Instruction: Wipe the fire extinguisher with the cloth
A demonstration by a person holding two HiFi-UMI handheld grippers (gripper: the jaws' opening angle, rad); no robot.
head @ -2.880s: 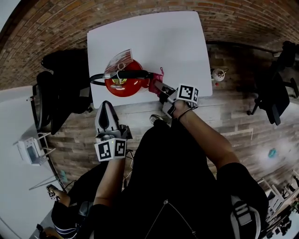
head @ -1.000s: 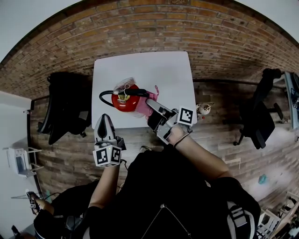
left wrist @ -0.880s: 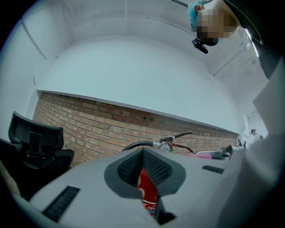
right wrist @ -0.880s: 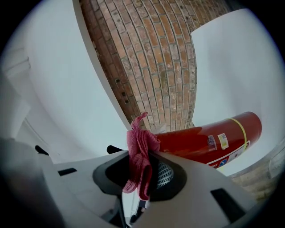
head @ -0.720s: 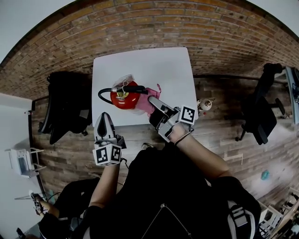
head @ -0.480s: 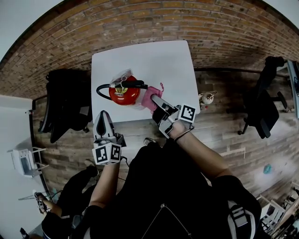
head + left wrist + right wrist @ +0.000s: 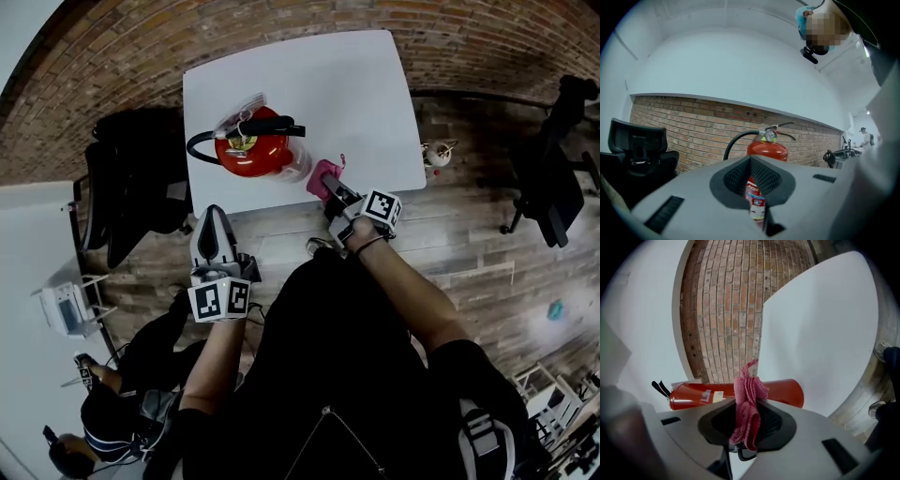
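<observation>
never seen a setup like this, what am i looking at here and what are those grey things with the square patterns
No robot here: a person holds a two-fingered gripper in each hand; the patterned cubes are part of them. The wide picture comes from a camera on the person's head, looking down; the other two from cameras riding on each gripper, looking along its fingers. A red fire extinguisher stands on a white table. The right gripper pinches a crumpled pink cloth near it. The left gripper is shut and empty, by the table's edge.
</observation>
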